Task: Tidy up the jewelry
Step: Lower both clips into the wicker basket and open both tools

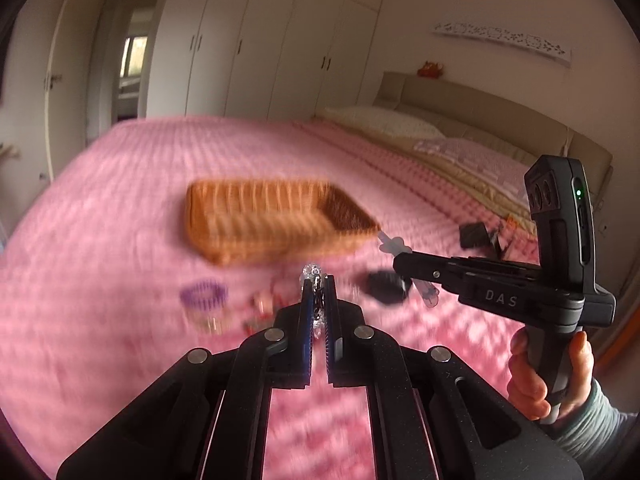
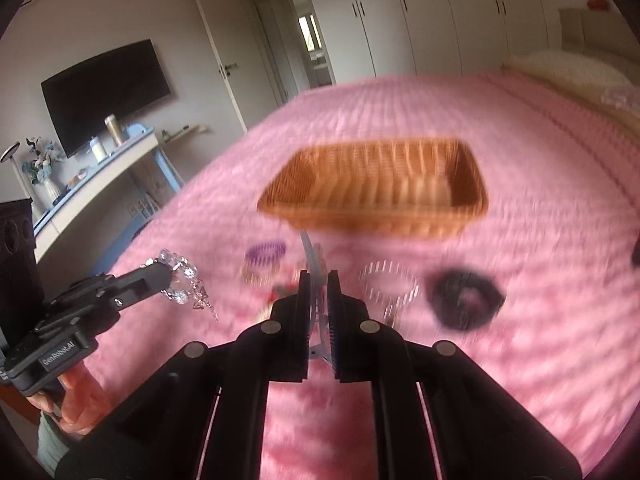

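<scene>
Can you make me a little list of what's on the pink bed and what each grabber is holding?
bed cover: pink
basket: wicker, looks empty
left gripper: shut on crystal bracelet
right gripper: shut on clear hair clip
still on bed: purple coil tie, black scrunchie, clear bracelet
blur: small items by the purple tie unclear

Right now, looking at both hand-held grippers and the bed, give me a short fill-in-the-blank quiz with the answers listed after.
1. The left hand-held gripper is shut on a ____ bead bracelet.
2. The right hand-held gripper is shut on a clear hair clip with ____ shapes on it.
3. The wicker basket sits on a ____ bedspread.
4. The coiled hair tie on the bedspread is ____.

Missing words: crystal; flower; pink; purple
</scene>
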{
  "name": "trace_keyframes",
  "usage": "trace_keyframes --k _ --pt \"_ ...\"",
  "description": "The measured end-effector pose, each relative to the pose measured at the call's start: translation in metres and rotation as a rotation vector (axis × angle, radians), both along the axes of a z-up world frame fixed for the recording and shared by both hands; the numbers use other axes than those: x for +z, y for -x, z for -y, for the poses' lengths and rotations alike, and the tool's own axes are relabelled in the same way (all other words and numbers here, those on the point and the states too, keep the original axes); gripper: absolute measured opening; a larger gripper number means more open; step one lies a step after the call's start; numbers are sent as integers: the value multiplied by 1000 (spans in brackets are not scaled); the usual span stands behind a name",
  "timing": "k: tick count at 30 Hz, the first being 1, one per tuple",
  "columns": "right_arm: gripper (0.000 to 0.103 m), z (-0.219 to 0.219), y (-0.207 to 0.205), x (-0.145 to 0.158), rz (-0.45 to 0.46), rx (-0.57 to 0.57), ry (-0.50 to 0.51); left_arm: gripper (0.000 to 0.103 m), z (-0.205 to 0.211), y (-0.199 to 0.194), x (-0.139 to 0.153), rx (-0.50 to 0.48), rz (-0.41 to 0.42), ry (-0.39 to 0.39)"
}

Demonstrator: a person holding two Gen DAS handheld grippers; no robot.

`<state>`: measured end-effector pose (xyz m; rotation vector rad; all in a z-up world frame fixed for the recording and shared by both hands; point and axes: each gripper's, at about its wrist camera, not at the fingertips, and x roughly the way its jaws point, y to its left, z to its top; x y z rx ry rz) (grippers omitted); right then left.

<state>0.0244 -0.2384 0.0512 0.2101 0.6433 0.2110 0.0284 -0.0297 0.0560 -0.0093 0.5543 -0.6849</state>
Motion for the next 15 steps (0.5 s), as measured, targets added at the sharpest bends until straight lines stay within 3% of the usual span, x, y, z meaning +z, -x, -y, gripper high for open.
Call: trace_keyframes --k 7,15 --pt "7 18 -79 14 16 -57 29 3 36 -71 29 6 68 -41" --pt "7 39 -178 -29 -95 -128 -9 3 66 -170 -1 37 -14 -71"
